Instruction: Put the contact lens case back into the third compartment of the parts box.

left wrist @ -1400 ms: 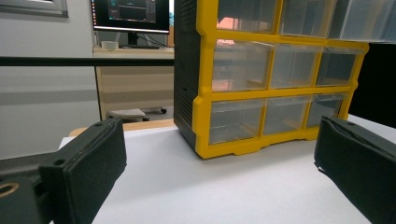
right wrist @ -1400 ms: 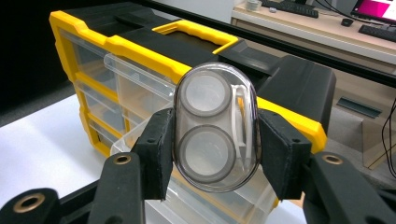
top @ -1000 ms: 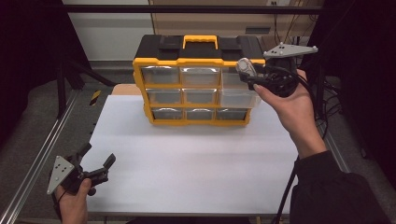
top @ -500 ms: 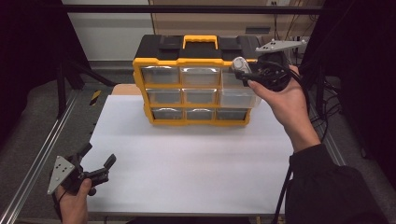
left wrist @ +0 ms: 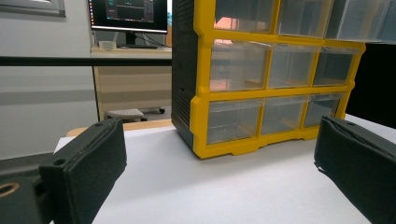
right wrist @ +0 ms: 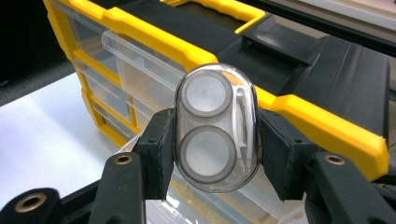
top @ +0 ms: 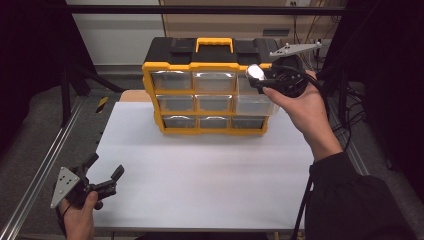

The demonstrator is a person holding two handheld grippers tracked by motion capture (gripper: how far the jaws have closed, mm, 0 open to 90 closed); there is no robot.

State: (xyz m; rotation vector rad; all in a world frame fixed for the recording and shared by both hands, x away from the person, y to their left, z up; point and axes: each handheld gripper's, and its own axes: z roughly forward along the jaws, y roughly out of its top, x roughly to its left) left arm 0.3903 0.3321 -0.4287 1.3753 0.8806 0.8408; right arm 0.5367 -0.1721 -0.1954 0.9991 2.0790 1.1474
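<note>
nearest us, at the table's left front corner, our left gripper (top: 102,181) rests with jaws spread and empty. farther off, our right gripper (right wrist: 212,140) pinches a clear plastic capsule (right wrist: 216,127) by its flat sides above the yellow drawer organizer (top: 212,95); we judge it light, rigid and slippery.

Ahead of the left gripper (top: 102,176), its jaws wide apart, bare table (top: 210,170) runs free up to the organizer (top: 210,90), which blocks the far side. The right gripper (top: 256,75), clamped on a clear case (right wrist: 215,127), hangs over an open drawer (top: 255,104); the yellow frame stands just beyond
</note>
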